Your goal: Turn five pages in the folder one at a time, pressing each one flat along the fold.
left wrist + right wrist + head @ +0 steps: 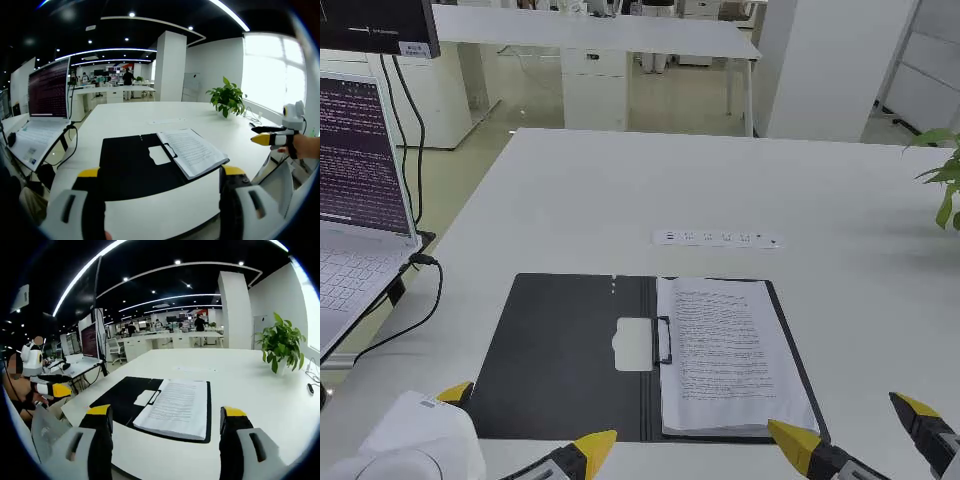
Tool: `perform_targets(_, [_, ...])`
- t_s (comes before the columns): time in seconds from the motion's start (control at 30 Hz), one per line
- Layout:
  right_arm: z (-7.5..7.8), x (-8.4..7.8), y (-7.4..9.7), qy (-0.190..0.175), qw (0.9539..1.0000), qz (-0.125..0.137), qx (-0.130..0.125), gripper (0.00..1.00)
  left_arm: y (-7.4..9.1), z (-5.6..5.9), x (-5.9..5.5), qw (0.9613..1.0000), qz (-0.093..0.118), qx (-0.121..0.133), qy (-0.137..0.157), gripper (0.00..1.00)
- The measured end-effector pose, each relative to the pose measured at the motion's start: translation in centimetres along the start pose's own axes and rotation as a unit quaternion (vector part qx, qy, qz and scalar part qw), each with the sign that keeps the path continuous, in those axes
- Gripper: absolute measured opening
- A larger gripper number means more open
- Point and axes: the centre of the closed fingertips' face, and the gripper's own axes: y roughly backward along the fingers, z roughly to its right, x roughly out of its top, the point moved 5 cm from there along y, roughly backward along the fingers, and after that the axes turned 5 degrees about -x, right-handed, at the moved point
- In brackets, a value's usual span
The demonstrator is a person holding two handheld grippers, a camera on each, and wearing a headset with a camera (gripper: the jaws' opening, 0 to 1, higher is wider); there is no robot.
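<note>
- Folder [570,350] lies open on the surface [620,190], with the page stack [730,350] on its right half.
- Left claw [160,172] and right claw [166,411] are both released and empty, short of the folder.
- Judgement: a page turn is pending; the next move calls for pinching the top sheet's edge.

**Folder open flat, pages on the right**

The black folder [560,350] lies open and flat on the near side of the power strip [717,238]. Printed pages [730,350] sit stacked on its right half, held by a clip [663,340] at the fold.
</note>
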Motion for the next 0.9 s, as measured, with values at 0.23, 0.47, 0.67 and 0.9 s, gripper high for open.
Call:
perform_targets(0.23, [0.1, -0.3, 0.1, 0.0, 1.0, -0.007, -0.005, 1.0, -0.3, -0.1, 0.2, 1.0, -0.001, -0.004, 0.001, 0.99])
perform_targets(0.47, [0.4, -0.3, 0.1, -0.005, 0.9999, -0.006, -0.009, 1.0, -0.7, 0.4, -0.1, 0.9999, -0.009, -0.01, -0.006, 0.98])
perform_targets(0.67, [0.5, -0.8, 0.0, -0.007, 0.9998, -0.014, -0.01, 1.0, -0.8, 1.1, -0.5, 0.9996, -0.016, -0.023, 0.001, 0.98])
perform_targets(0.9, [0.5, -0.7, 0.1, -0.006, 0.9998, -0.013, -0.01, 1.0, -0.9, 1.1, -0.5, 0.9995, -0.018, -0.025, -0.002, 0.98])
